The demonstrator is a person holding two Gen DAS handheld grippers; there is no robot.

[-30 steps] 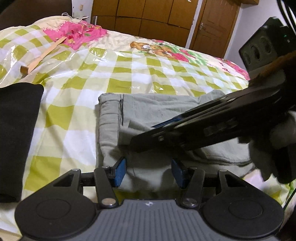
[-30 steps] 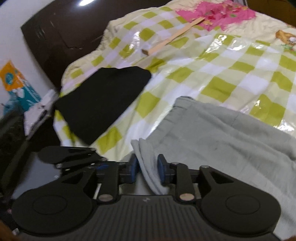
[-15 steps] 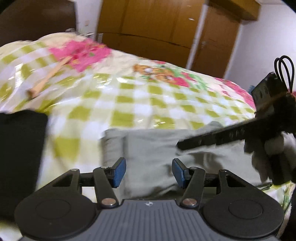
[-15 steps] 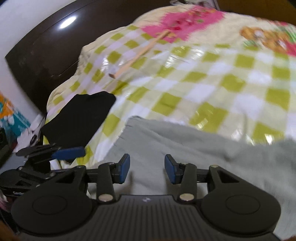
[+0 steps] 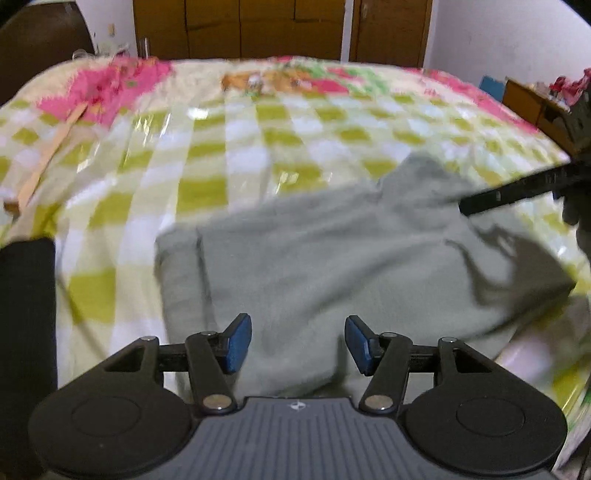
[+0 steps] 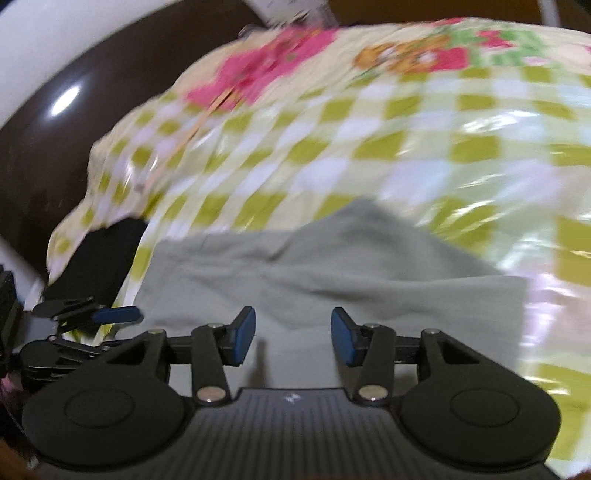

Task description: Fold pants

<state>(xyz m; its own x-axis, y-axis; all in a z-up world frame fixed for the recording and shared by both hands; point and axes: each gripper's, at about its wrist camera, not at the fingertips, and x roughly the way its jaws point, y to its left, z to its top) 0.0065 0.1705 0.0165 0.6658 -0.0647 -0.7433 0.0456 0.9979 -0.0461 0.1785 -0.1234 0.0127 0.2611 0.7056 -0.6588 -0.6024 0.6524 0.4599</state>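
Grey-green pants [image 5: 332,258] lie folded into a rough rectangle on the checked bedspread [image 5: 207,147]; the same pants [image 6: 332,273] fill the lower middle of the right wrist view. My left gripper [image 5: 298,343] hangs open above their near edge, nothing between its blue pads. My right gripper [image 6: 293,336] is open too, raised over the pants and holding nothing. The right gripper's black finger [image 5: 517,188] reaches in from the right edge of the left wrist view. The left gripper [image 6: 92,317] shows at the far left of the right wrist view.
A folded black garment [image 5: 26,332] lies at the left edge of the bed, also the black garment [image 6: 99,254] in the right view. A wooden stick [image 5: 48,147] rests on the far left of the bedspread. Wooden wardrobe doors [image 5: 280,26] stand behind; a dark headboard [image 6: 44,140] at left.
My right gripper let go of the pants' edge, opened, and pulled back to the right. Both grippers have lifted away from the pants, which now lie flat.
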